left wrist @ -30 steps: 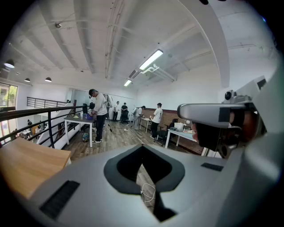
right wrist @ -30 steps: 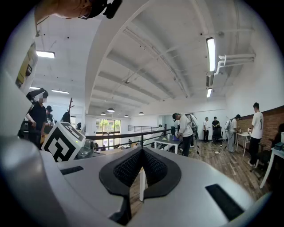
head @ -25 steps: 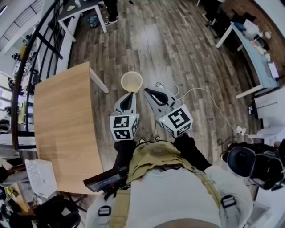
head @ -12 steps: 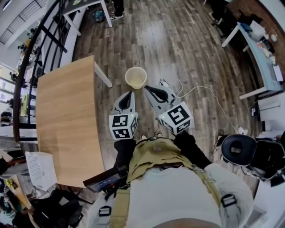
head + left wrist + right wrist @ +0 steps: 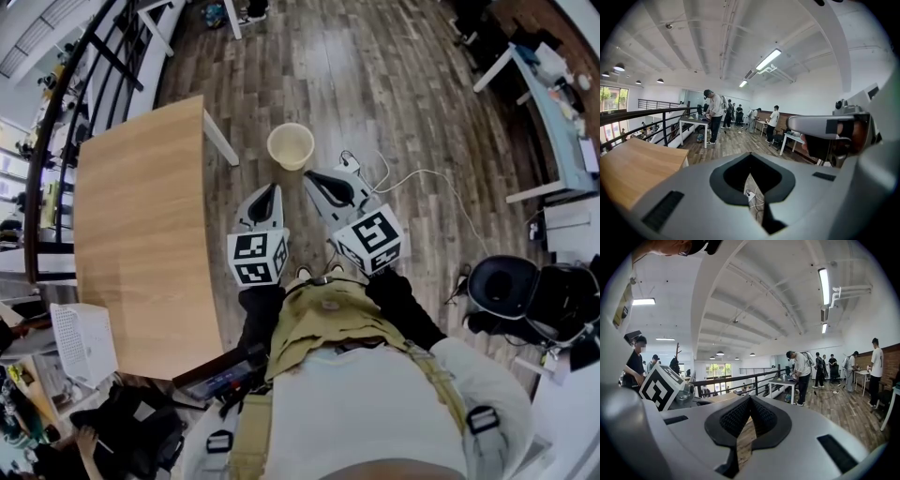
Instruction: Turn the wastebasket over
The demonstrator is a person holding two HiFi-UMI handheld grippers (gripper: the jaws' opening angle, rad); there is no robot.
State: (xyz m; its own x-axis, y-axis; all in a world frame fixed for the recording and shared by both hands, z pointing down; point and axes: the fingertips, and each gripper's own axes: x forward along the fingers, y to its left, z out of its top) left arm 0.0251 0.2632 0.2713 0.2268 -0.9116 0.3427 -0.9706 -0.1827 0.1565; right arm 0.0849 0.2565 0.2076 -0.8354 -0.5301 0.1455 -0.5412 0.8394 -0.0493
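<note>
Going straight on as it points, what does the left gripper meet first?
Likely the round cream plastic wastebasket ahead of the left gripper, though it may pass above; depth unclear.

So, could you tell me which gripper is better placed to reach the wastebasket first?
Probably the right: in the head view the right gripper lies nearer the rim of the upright wastebasket, while the left gripper sits slightly further back. Both are shut and touch nothing.

floor (image 5: 314,80) before wastebasket (image 5: 291,146): free | left: table leg (image 5: 221,143) | right: cable (image 5: 424,174)
</note>
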